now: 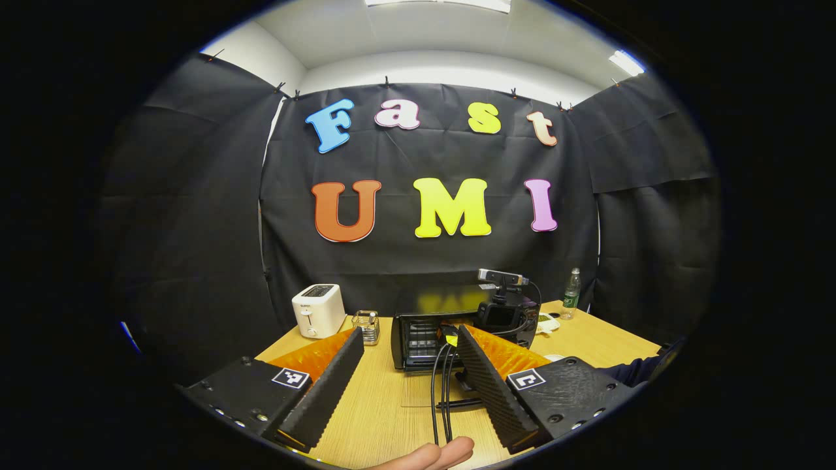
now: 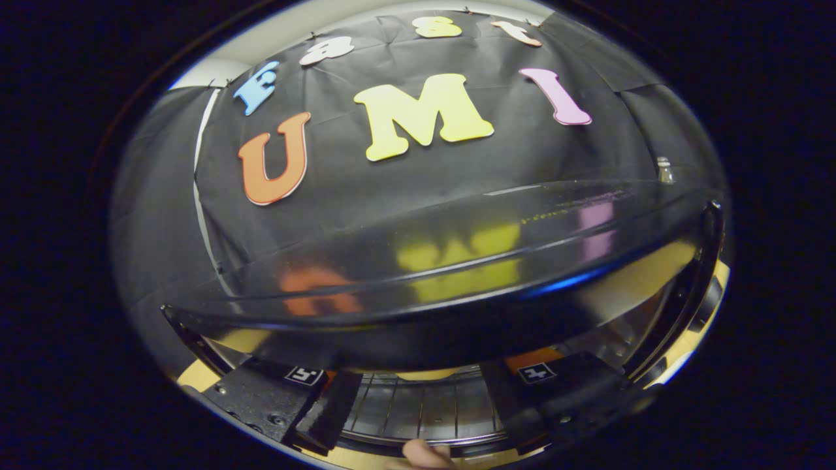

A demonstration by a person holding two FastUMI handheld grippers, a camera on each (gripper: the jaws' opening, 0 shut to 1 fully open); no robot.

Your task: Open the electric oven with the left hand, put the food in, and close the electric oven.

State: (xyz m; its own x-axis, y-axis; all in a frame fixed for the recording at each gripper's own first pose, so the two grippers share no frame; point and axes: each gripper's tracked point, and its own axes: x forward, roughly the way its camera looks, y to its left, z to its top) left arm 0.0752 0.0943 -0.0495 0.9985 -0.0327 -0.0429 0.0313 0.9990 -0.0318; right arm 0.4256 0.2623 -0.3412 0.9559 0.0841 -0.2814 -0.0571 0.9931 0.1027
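The electric oven is sitting open at twelve o'clock on the worktop. The right hand-held gripper is reaching into its mouth, fingers apart; any food is hidden. The left hand-held gripper is hanging wide. Withdrawing carelessly risks snagging the rack.
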